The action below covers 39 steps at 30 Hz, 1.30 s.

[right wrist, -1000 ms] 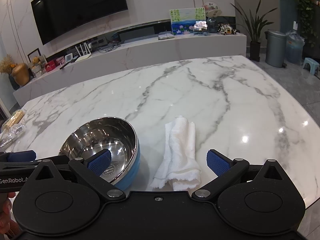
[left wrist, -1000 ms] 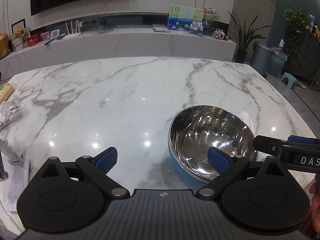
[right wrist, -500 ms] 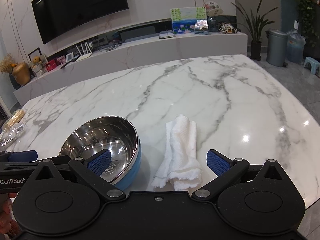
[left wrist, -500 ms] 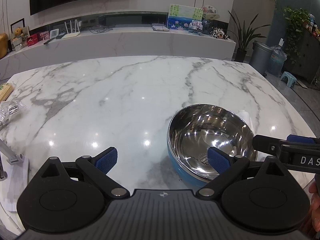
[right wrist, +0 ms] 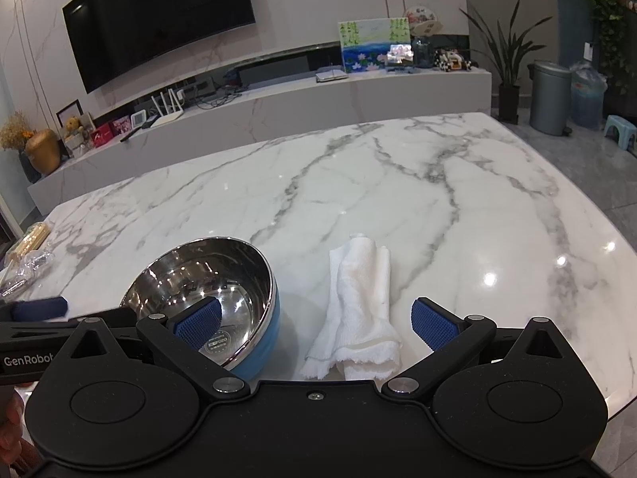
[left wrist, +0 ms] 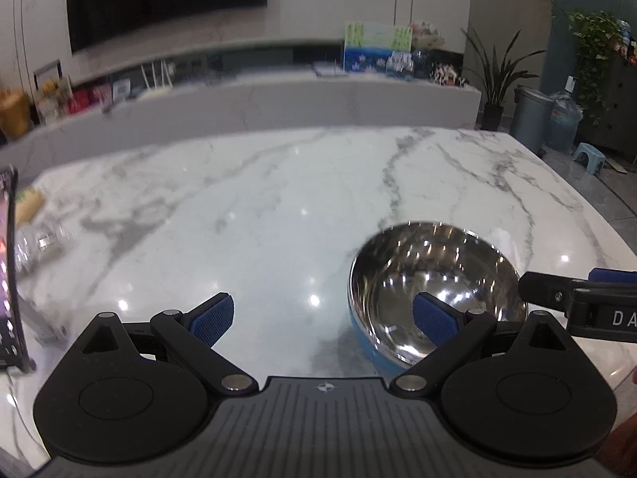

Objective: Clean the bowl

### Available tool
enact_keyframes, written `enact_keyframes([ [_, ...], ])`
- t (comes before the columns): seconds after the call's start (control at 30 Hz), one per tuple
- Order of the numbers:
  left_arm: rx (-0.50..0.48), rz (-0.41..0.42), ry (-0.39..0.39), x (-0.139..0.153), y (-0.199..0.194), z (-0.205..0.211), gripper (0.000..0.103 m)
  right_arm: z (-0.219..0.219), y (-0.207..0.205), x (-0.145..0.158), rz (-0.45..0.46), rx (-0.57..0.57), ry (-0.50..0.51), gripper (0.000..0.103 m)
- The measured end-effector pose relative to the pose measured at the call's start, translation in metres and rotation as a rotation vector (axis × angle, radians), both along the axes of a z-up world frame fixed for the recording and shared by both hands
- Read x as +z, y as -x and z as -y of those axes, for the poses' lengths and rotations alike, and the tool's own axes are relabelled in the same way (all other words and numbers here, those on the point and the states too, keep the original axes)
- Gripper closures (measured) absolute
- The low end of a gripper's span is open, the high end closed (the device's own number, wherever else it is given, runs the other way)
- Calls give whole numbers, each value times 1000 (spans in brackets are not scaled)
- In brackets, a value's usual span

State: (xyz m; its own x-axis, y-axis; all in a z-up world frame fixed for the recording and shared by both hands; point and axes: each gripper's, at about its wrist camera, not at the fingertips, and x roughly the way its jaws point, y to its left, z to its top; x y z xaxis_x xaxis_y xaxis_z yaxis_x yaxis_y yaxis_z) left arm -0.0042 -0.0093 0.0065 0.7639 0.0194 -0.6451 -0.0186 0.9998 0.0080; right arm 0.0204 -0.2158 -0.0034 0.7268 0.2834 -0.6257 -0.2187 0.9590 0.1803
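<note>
A white marble table [right wrist: 398, 207] fronts a wall television [right wrist: 159, 20]. "GenRobot" marks the left gripper [left wrist: 323, 318], wide open, empty. The right gripper [right wrist: 316, 320], also spread, straddles the towel [right wrist: 358, 310]; the bowl [right wrist: 211, 290] sits at nine o'clock.

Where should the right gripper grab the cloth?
Take the cloth at its bunched near end, coming straight down. It lies flat on the table, lengthwise away from the right gripper, whose open jaws straddle it, clear of the bowl.
</note>
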Motion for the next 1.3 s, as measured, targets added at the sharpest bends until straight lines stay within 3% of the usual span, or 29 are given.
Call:
enact_keyframes([
  [0.33,12,22,25,4,-4,-4,5,1,-2,0,4,6,-1,1],
  [0.57,-1,11,89,4,-11,-11,5,2,-5,1,16,10,3,1],
  [0.8,-45,-25,86,0,-22,-12,5,9,-16,1,28,2,-3,1],
  [1.0,-54,-88,115,-6,-30,-13,8,21,-33,-5,-11,-38,1,10],
  [1.2,-81,-149,70,-1,-44,-13,8,24,-47,-13,-47,-54,33,22],
  [1.3,-87,-222,65,-1,-60,-16,19,26,-55,-17,-75,-59,49,32],
])
